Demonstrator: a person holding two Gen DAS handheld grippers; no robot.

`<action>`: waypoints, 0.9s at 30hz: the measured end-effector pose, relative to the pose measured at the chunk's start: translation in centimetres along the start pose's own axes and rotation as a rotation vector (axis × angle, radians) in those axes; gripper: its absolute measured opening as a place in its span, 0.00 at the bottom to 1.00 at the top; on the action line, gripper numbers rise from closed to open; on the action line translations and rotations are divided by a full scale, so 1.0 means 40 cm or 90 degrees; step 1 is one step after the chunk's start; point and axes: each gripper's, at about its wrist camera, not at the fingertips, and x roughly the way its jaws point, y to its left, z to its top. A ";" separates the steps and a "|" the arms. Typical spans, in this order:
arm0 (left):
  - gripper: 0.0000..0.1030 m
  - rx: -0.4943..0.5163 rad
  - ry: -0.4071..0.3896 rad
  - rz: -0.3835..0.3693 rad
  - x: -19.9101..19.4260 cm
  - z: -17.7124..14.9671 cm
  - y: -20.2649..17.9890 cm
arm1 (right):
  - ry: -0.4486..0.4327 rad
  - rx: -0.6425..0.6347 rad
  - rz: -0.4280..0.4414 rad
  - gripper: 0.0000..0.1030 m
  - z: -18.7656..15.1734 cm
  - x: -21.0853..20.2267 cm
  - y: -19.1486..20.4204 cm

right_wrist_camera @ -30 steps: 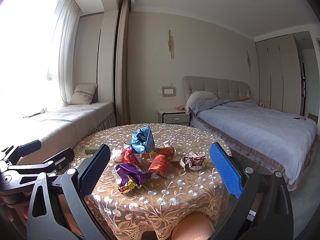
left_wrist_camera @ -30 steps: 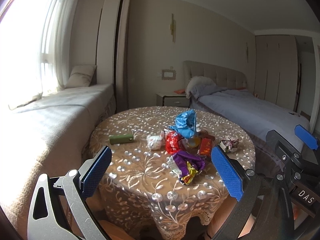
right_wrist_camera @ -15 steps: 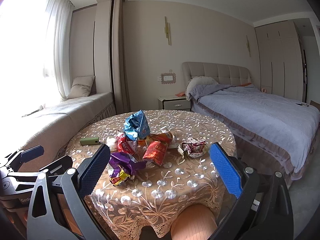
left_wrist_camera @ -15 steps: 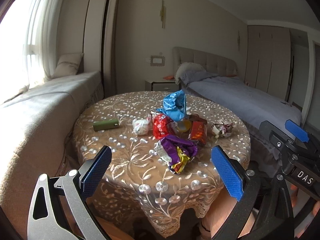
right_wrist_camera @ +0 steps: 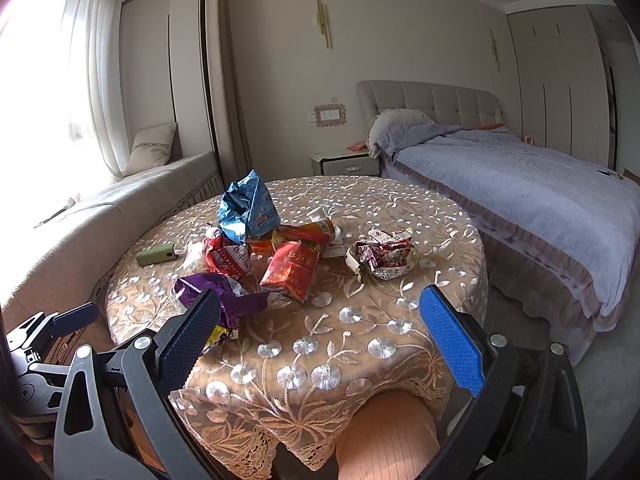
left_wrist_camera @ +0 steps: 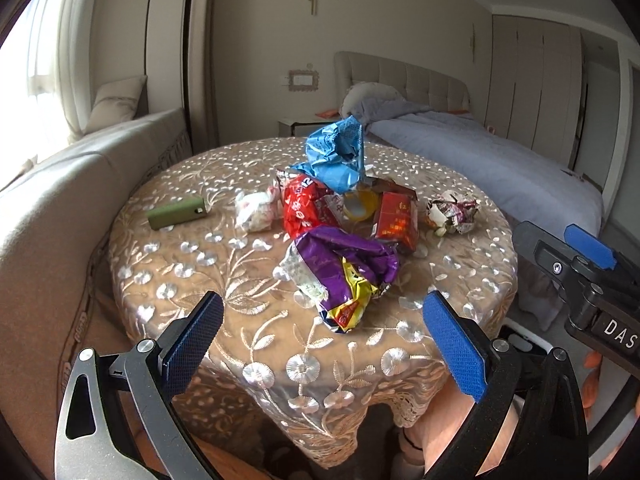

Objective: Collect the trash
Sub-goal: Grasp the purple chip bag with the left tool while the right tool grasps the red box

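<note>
Left wrist view: the left tool (left_wrist_camera: pixel 320 332) hangs released and empty over the near edge of a round lace-covered surface (left_wrist_camera: pixel 248 344), its blue pads spread wide. A heap of crumpled trash sits mid-surface: a purple wrapper (left_wrist_camera: pixel 340 268) nearest, a red packet (left_wrist_camera: pixel 300 206), a blue bag (left_wrist_camera: pixel 336 156) on top, and a balled wrapper (left_wrist_camera: pixel 452 212) apart to the right. The right tool (right_wrist_camera: pixel 320 332) is likewise released, holding nothing, beside a bed (right_wrist_camera: pixel 520 200).
</note>
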 end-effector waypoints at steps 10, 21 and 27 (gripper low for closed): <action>0.95 0.031 0.035 0.013 0.107 0.031 -0.041 | 0.053 -0.008 0.039 0.96 0.035 0.112 -0.002; 0.95 0.036 0.089 0.018 0.236 0.063 -0.038 | 0.131 -0.037 0.054 0.96 0.054 0.274 0.037; 0.95 0.028 0.128 0.024 0.303 0.068 -0.020 | 0.201 -0.007 0.074 0.96 0.067 0.397 0.039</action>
